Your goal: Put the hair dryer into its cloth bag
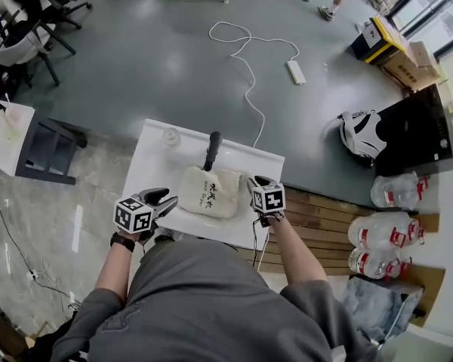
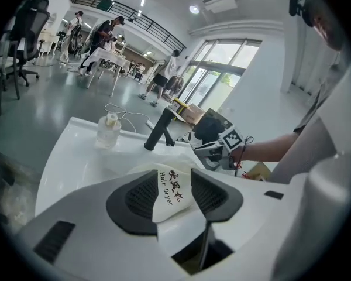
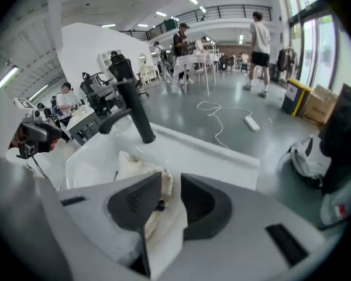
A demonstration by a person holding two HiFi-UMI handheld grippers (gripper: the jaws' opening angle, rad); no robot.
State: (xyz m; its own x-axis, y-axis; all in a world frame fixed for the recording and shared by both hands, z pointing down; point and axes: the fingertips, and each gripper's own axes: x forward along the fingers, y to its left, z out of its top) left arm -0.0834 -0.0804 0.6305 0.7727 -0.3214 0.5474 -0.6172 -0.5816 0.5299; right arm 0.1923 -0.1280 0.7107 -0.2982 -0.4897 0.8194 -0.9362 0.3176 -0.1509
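Observation:
A cream cloth bag (image 1: 211, 193) printed "Hair Dryer" lies on the white table (image 1: 155, 164). The hair dryer's black handle (image 1: 211, 151) sticks out of its far end. My left gripper (image 1: 164, 200) is at the bag's left edge with its jaws open. In the left gripper view the printed bag (image 2: 176, 199) shows through the gap of the left gripper (image 2: 174, 174), with the handle (image 2: 159, 129) beyond. My right gripper (image 1: 254, 184) is at the bag's right edge. In the right gripper view, the right gripper (image 3: 171, 180) stands open, and the bag's crumpled cloth (image 3: 137, 165) lies behind the narrow gap.
A small clear bottle (image 1: 171, 136) stands at the table's far left. On the floor beyond lie a white power strip (image 1: 295, 72) and its cable. A wooden pallet (image 1: 325, 217), water jugs (image 1: 377, 232) and a white helmet (image 1: 361, 133) are to the right.

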